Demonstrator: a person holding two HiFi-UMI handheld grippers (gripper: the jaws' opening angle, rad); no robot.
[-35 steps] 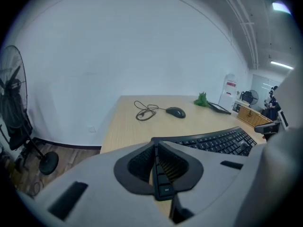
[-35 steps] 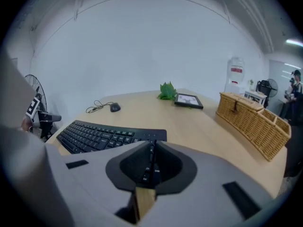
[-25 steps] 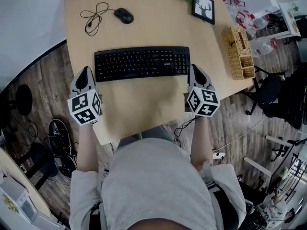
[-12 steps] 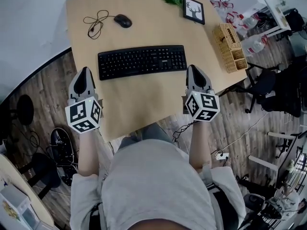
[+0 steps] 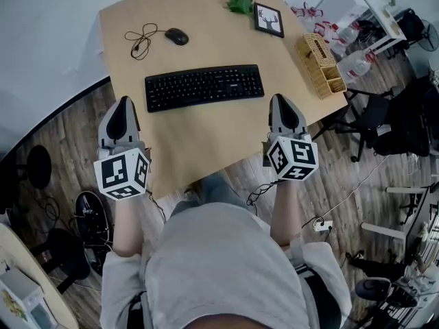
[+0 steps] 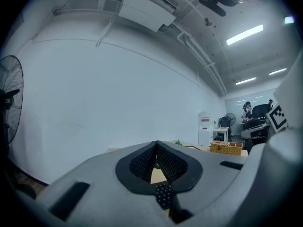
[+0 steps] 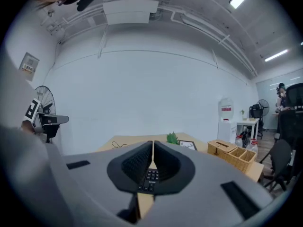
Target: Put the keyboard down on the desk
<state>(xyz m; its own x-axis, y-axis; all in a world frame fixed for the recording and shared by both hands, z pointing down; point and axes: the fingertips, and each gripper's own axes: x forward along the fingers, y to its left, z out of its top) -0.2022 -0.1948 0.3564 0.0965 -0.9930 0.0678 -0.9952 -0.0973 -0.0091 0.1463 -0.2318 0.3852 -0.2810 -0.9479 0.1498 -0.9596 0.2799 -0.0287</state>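
The black keyboard lies flat on the light wooden desk, free of both grippers. My left gripper hovers off the desk's left front edge, below and left of the keyboard, shut and empty. My right gripper is over the desk's front right part, just below the keyboard's right end, also shut with nothing in it. In the left gripper view the pads meet and a bit of keyboard shows below them. The right gripper view shows closed pads with the keyboard's keys beyond.
A black mouse and a coiled cable lie at the desk's far left. A green plant, a framed picture and a wicker basket stand along the far right. An office chair is right of the desk.
Both grippers have drawn back from the keyboard's ends toward the desk's front edge. The keyboard has stayed flat on the desk.
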